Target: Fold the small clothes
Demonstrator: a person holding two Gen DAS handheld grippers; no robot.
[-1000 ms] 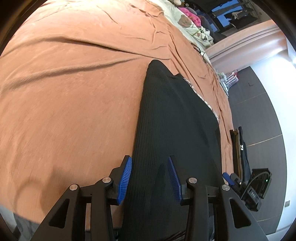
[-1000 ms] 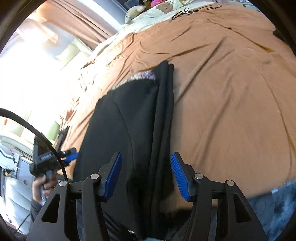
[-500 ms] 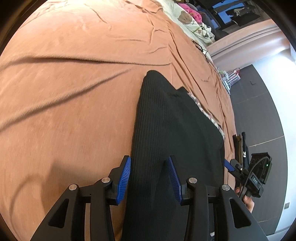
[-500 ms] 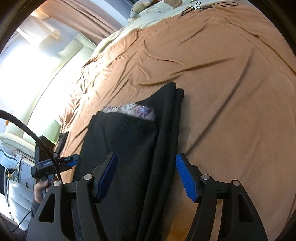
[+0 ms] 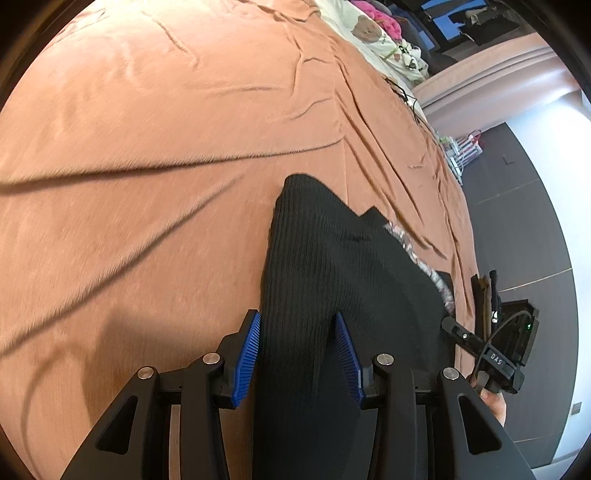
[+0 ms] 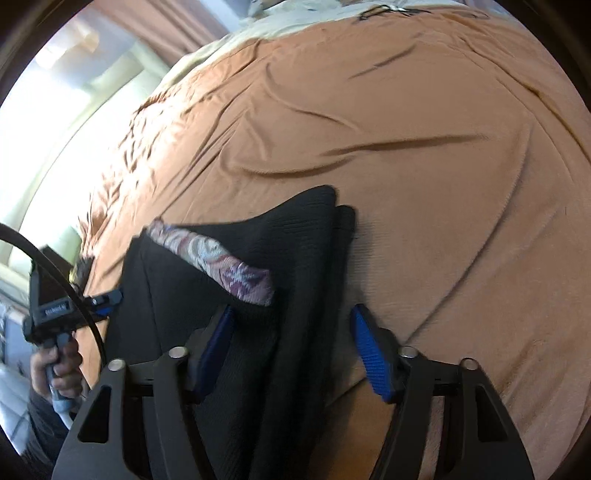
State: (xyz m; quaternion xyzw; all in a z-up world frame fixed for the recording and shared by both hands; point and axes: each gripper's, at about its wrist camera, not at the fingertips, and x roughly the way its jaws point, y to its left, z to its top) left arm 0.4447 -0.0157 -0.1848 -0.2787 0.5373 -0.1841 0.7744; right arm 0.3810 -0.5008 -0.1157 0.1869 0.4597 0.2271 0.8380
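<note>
A black ribbed garment [image 5: 332,266] lies lengthwise on the orange-brown bedspread [image 5: 147,184], with a patterned strip [image 5: 424,266] showing at one edge. Its near end rises between the blue pads of my left gripper [image 5: 297,325], which is shut on a bunched fold of it. In the right wrist view the same black garment [image 6: 295,251] and patterned strip [image 6: 214,258] run between the jaws of my right gripper [image 6: 291,314]. Those jaws are closing. The left pad touches the cloth, while bedspread [image 6: 406,166] shows between the cloth and the right pad.
Each view shows the other gripper held in a hand at the bed's edge: the right one [image 5: 491,354], the left one [image 6: 55,306]. Bear-print bedding [image 5: 373,33] and a thin cable [image 5: 402,92] lie at the far end. Dark floor [image 5: 517,221] lies beside the bed.
Both grippers have drawn back over the bedspread with the garment, whose far tip now sits closer. The right jaws widened, then narrowed again.
</note>
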